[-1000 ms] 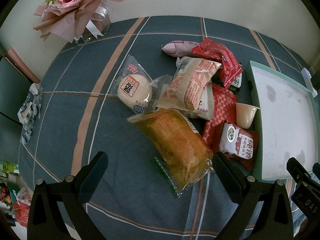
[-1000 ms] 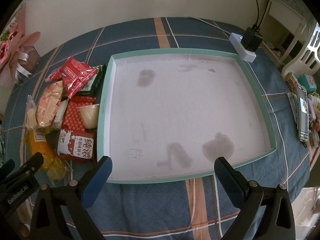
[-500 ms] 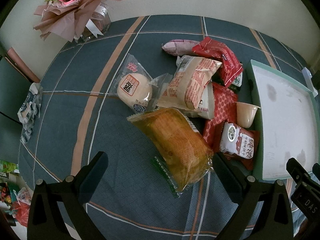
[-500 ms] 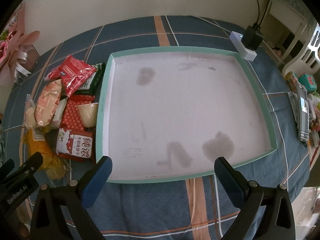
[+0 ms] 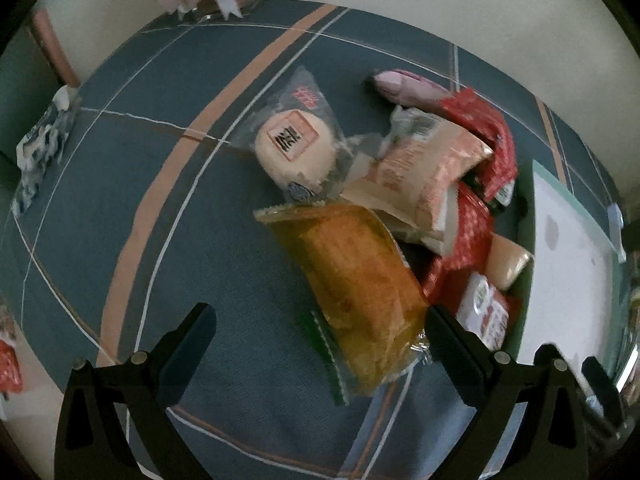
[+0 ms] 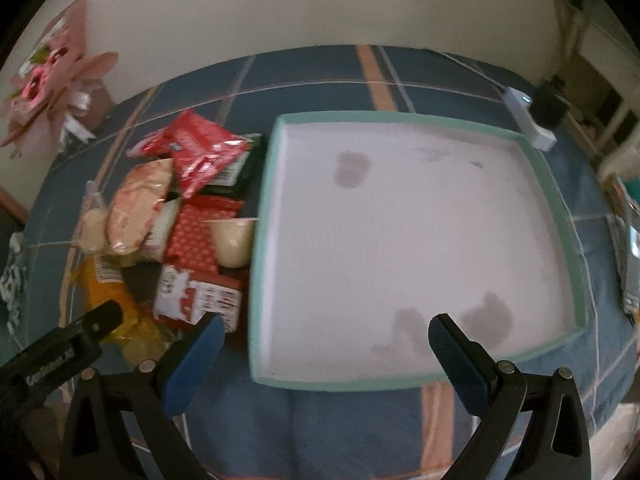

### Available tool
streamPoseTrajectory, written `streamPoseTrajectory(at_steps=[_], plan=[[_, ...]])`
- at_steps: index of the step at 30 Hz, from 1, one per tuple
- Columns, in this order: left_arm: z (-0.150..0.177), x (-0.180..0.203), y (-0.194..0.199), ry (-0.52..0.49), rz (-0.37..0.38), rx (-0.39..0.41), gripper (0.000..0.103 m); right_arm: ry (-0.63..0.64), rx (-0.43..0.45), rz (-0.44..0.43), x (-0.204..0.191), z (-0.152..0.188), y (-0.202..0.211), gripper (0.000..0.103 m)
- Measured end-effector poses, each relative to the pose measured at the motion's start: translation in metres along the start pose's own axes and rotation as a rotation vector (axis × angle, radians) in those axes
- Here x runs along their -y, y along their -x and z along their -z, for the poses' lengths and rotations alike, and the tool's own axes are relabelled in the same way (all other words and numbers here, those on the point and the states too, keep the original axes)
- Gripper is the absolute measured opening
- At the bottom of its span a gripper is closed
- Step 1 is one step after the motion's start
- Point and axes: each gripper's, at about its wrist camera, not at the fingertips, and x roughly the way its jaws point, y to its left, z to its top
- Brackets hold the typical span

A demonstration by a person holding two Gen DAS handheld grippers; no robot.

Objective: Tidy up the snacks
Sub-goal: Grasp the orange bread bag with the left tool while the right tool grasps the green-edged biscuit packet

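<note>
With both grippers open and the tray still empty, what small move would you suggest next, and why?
Probably ease the left gripper forward around the orange bread packet: it lies nearest, its end already between the open fingers, atop the pile, while the teal-rimmed tray holds nothing and the right gripper hangs open.
</note>
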Motion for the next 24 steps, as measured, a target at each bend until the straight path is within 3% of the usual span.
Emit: streamPoseTrajectory(at_steps=[5, 12, 18, 20, 21, 24], plan=[[0.005, -0.017, -0.009, 0.072, 0.030, -0.034, 0.103, 0.032, -0.013, -0.006, -0.009, 0.001, -0.004, 0.103], [0.006, -0.028, 0.006, 0.084, 0.002, 0.017, 0.102, 0.030, -0.006, -0.025, -0.009, -0.002, -0.005, 0.103], [-0.001, -0.023, 0.004, 0.099, 0.122, -0.017, 0.074, 0.063, 0.014, -0.050, -0.022, -0.003, -0.001, 0.103], [0.000, -0.024, 0.002, 0.113, 0.182, -0.023, 0.053, 0.062, 0.014, -0.056, -0.025, -0.003, -0.001, 0.103], [0.001, -0.025, 0.002, 0.124, 0.221, -0.028, 0.050, 0.061, 0.013, -0.060, -0.025, -0.003, -0.001, 0.103], [-0.004, -0.028, 0.007, 0.124, 0.223, -0.020, 0.047, 0.056, 0.006, -0.099, -0.027, -0.005, -0.002, 0.103]])
